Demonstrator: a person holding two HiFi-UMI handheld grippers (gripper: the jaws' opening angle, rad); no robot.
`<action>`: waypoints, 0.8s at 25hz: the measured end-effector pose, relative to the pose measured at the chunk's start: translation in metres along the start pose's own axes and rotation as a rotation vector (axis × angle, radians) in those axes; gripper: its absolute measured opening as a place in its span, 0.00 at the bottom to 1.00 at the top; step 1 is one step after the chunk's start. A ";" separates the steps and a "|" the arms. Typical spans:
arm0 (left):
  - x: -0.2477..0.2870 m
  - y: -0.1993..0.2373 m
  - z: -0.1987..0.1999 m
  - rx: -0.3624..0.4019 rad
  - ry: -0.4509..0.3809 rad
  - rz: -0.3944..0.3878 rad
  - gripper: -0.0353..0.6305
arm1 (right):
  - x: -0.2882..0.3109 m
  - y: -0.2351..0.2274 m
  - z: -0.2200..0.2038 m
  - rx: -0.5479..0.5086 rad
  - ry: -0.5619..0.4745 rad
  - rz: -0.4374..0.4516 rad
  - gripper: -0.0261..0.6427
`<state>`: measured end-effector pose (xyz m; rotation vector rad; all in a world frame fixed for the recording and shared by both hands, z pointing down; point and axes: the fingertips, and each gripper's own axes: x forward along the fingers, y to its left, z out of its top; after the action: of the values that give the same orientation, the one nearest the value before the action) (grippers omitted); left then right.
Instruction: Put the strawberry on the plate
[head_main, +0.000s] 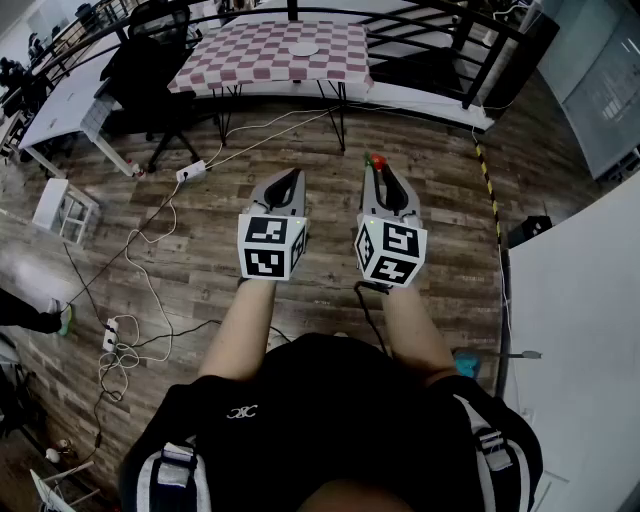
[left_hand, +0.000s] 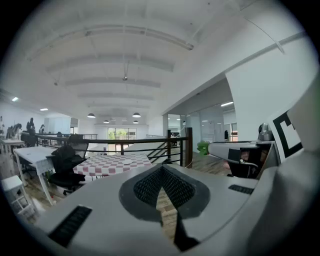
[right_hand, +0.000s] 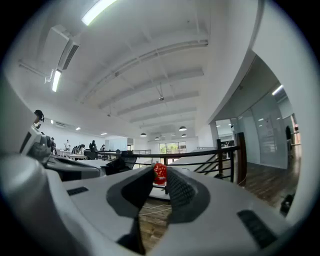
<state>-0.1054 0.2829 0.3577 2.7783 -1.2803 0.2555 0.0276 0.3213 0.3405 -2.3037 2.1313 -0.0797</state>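
Observation:
A red strawberry (head_main: 377, 161) with a green top sits pinched at the tips of my right gripper (head_main: 378, 170), held out over the wooden floor. In the right gripper view the strawberry (right_hand: 160, 173) is wedged between the ribbed pads at the tip of the right gripper (right_hand: 160, 176). My left gripper (head_main: 291, 177) is beside it, shut with nothing in it; its tips meet in the left gripper view (left_hand: 161, 171). A white plate (head_main: 303, 49) lies on the checkered table (head_main: 250, 65) some way ahead, and the plate (left_hand: 128, 161) also shows in the left gripper view.
A black office chair (head_main: 150, 55) stands left of the table, with a white desk (head_main: 55, 105) beyond it. Cables (head_main: 150, 280) and a power strip (head_main: 190, 172) lie on the floor. A black railing (head_main: 440, 30) runs behind the table. A white wall (head_main: 580, 300) rises on the right.

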 end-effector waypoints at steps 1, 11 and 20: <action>0.002 -0.001 0.000 0.020 0.002 0.008 0.05 | 0.001 -0.002 -0.001 0.000 0.000 0.001 0.17; 0.025 -0.032 0.003 -0.011 0.002 0.010 0.05 | 0.003 -0.033 -0.005 -0.002 -0.008 0.034 0.18; 0.050 -0.056 -0.001 -0.037 0.027 0.023 0.05 | 0.009 -0.071 -0.005 -0.003 -0.005 0.066 0.18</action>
<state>-0.0307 0.2821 0.3675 2.7214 -1.2977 0.2677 0.0984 0.3185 0.3488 -2.2300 2.2043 -0.0708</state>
